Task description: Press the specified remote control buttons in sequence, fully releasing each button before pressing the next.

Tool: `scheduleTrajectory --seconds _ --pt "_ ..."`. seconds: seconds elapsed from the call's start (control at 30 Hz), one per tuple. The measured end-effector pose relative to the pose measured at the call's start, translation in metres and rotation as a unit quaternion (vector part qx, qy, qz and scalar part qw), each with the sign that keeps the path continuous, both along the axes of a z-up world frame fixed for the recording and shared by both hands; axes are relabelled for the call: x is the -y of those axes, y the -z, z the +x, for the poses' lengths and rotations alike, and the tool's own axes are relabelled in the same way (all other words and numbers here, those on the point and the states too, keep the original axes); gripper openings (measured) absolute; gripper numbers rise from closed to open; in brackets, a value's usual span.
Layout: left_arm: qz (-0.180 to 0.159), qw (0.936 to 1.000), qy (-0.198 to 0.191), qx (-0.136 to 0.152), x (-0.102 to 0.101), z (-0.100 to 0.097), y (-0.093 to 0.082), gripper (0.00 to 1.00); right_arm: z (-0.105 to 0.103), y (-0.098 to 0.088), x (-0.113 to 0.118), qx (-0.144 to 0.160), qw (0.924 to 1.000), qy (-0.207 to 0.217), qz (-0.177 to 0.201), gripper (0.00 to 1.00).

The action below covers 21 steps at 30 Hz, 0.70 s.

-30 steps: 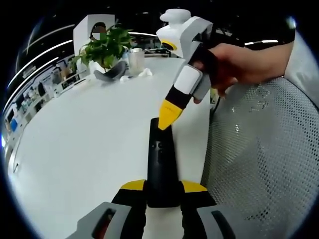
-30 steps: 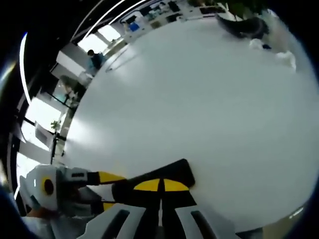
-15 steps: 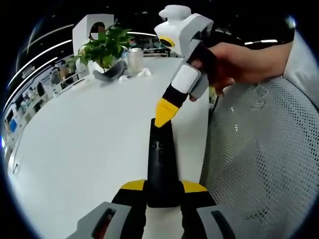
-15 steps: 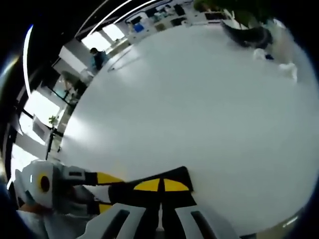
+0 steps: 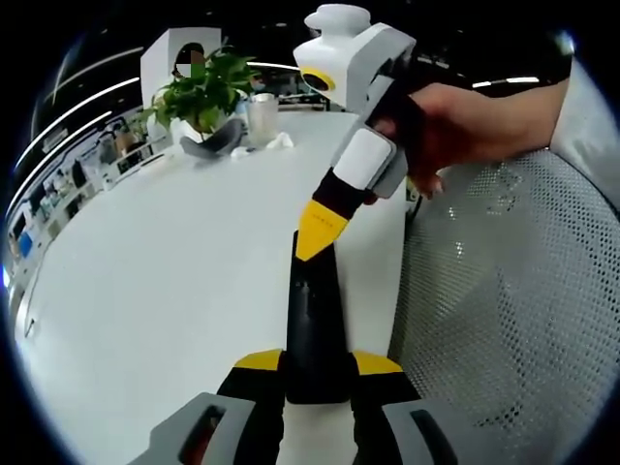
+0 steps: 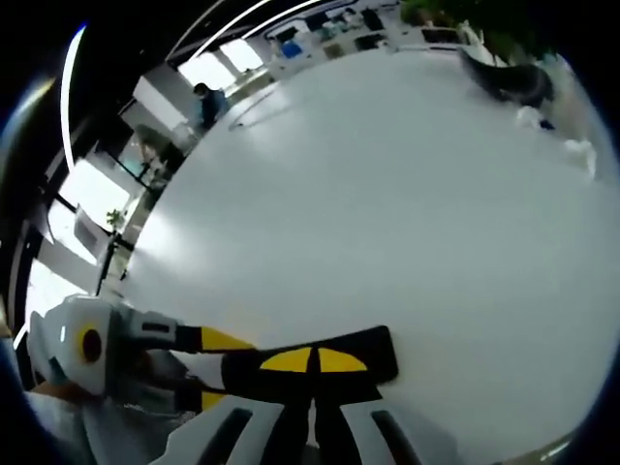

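Note:
A black remote control [image 5: 310, 315] lies lengthwise between the yellow-tipped jaws of my left gripper [image 5: 315, 363], which is shut on its near end. My right gripper [image 5: 317, 232] comes in from the upper right in a person's hand [image 5: 470, 121]. Its jaws are shut together into one yellow point that rests on the remote's far end. In the right gripper view my right gripper [image 6: 313, 360] has its two yellow tips closed side by side over the remote [image 6: 380, 351], and the left gripper [image 6: 221, 368] reaches in from the left, holding it.
A white table [image 5: 165, 252] stretches away to the left. At its far end stand a potted plant [image 5: 199, 92], a glass cup [image 5: 263, 116] and some crumpled paper [image 5: 281, 142]. A grey mesh chair back [image 5: 504, 300] lies close on the right.
The right gripper's tip has slid slightly left and nearer along the remote's far end. The right gripper view has shifted a little. The left gripper and remote stay put.

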<state>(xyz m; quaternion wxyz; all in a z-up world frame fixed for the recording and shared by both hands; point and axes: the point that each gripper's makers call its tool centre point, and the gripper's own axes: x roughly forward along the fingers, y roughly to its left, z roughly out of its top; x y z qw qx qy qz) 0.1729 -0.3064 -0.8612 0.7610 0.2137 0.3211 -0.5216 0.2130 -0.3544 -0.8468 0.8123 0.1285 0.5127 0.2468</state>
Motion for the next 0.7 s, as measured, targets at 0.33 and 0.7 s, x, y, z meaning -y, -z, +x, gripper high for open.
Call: scheduleTrajectory --seconds 0.33,0.7 --pt "-0.002 1.0 0.008 0.001 0.0021 -0.0027 0.0001 0.25 -0.0029 0.0056 0.0 -0.013 0.9999 -0.002 -0.004 0.0" --pt "-0.006 1.0 0.003 0.001 0.0024 -0.002 -0.0004 0.25 -0.0028 0.0065 -0.0008 0.007 0.9999 -0.009 -0.011 0.0"
